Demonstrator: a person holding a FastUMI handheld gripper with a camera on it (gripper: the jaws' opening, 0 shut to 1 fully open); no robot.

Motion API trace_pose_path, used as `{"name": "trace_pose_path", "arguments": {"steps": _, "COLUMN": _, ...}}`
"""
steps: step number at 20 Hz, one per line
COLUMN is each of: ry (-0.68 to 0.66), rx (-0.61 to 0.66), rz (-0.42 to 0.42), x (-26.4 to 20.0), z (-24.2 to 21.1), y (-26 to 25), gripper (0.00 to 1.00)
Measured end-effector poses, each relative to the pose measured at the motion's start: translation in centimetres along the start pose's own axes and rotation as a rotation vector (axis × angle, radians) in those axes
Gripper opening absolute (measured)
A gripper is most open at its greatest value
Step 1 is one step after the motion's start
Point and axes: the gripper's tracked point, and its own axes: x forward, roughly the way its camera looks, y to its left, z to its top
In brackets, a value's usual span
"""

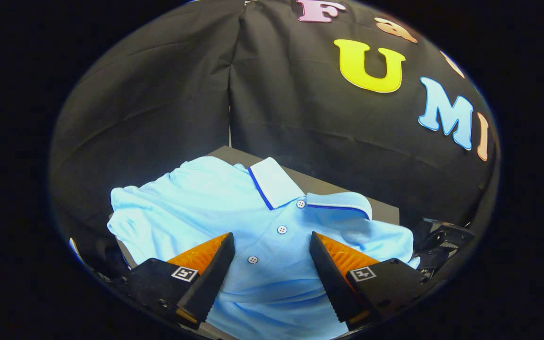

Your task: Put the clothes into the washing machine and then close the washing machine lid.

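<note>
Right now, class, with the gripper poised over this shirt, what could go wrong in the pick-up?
1. The open gripper straddles the button placket of the light blue polo shirt; it may pinch a button and slip.
2. The shirt lies spread flat on the dark surface, so a central pinch may leave the sleeves trailing and prone to snag.

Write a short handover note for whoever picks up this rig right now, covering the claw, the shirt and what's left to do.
Claw: open, fingers spread, holding nothing, poised over the shirt's front.
Light blue polo shirt: lies spread on a dark table, collar toward the booth wall; its button placket sits between the fingers.
Done: nothing yet; the shirt is not grasped.
Left: grip the shirt, put it into the washing machine, then close the lid.
</note>
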Motion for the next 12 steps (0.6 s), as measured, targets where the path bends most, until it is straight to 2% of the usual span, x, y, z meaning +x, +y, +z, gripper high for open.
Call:
{"name": "trace_pose_path", "arguments": {"steps": 4, "ry": 0.055, "rx": -0.019, "rz": 0.018, "x": 0.16, "z": 0.04, "y": 0.23, "gripper": 0.95}}
{"name": "trace_pose_path", "arguments": {"steps": 9, "ry": 0.057, "rx": -0.062, "rz": 0.035, "x": 0.39, "z": 0.47, "y": 0.58, "gripper": 0.39}}
{"name": "trace_pose_path", "arguments": {"steps": 11, "ry": 0.039, "rx": -0.028, "rz": 0.035, "x": 0.27, "z": 0.23, "y": 0.34, "gripper": 0.17}}
{"name": "trace_pose_path", "arguments": {"steps": 12, "ry": 0.037, "rx": -0.038, "rz": 0.041, "x": 0.48, "z": 0.31, "y": 0.38, "gripper": 0.17}}
